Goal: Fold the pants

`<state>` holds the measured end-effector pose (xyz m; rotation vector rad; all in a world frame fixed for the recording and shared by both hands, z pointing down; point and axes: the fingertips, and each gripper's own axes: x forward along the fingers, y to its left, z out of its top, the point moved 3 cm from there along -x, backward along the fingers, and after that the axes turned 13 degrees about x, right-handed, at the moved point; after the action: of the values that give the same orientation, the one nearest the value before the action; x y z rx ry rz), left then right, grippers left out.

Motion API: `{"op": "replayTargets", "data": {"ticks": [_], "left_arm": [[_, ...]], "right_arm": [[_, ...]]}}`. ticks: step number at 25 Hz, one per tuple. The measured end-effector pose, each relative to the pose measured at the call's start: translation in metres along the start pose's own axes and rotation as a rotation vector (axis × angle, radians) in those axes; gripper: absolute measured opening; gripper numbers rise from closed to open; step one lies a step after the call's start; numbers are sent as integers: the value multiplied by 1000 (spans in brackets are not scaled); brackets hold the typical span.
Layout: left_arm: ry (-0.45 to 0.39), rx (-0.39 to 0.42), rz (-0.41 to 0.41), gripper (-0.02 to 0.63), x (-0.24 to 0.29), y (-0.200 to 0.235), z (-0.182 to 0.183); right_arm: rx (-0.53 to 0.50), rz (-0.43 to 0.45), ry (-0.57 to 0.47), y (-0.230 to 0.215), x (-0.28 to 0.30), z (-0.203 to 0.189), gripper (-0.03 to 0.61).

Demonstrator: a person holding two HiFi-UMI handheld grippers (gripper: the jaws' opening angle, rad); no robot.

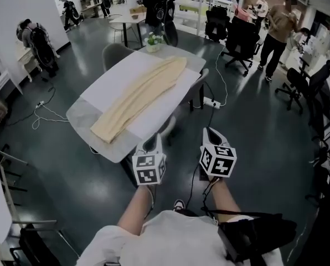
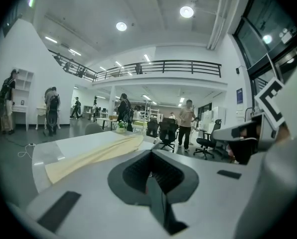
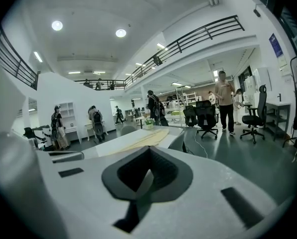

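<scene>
Cream pants (image 1: 143, 96) lie stretched out lengthwise, folded leg on leg, on a white cloth over the grey table (image 1: 79, 117). Both grippers hang in the air short of the table's near corner, close to my body. My left gripper (image 1: 154, 141) has its jaws together with nothing between them, and so does my right gripper (image 1: 210, 133). In the left gripper view the pants (image 2: 88, 156) show beyond the shut left gripper (image 2: 149, 169). In the right gripper view the pants (image 3: 143, 138) lie far ahead of the shut right gripper (image 3: 147, 172).
A small potted plant (image 1: 153, 42) stands at the table's far end. A grey chair (image 1: 116, 53) sits behind the table and another chair (image 1: 201, 81) at its right side. A power strip (image 1: 212, 102) with cables lies on the floor. Black office chairs (image 1: 240, 40) and several people stand farther off.
</scene>
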<state>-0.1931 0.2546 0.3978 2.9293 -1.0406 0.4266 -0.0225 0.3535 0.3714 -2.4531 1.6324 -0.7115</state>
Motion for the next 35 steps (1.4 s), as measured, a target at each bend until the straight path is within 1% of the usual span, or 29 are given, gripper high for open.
{"op": "replayTargets", "data": {"ticks": [4,9,13,16,21,23,26,28,31,35], "left_arm": [[8,-14,14,5,53,0,11],[26,-33,31,5,103,3,17],[44,-53,48,5,138,9,15],[53,-49,52,5,162,15,14],[48,-51,72,5,204,34,18],[48,-55,71,5,221,44,21],[42,-66,73,5,244,63,34],[31,-88,89,5,269,72,43],[31,-113,112,5,314,82,48],[28,-152,157,5,364,114,57]], "right_arm": [[1,9,15,-26,45,22,-8],[-15,20,44,-49,87,41,-8],[-11,18,64,-68,119,48,-8],[0,11,76,-78,142,51,-8],[10,4,103,-92,184,50,-8],[12,1,113,-91,204,53,-8],[5,12,120,-79,234,68,-8],[-20,35,123,-77,262,83,-8],[-47,67,139,-84,310,98,-8],[-99,110,148,-73,376,129,-8]]}}
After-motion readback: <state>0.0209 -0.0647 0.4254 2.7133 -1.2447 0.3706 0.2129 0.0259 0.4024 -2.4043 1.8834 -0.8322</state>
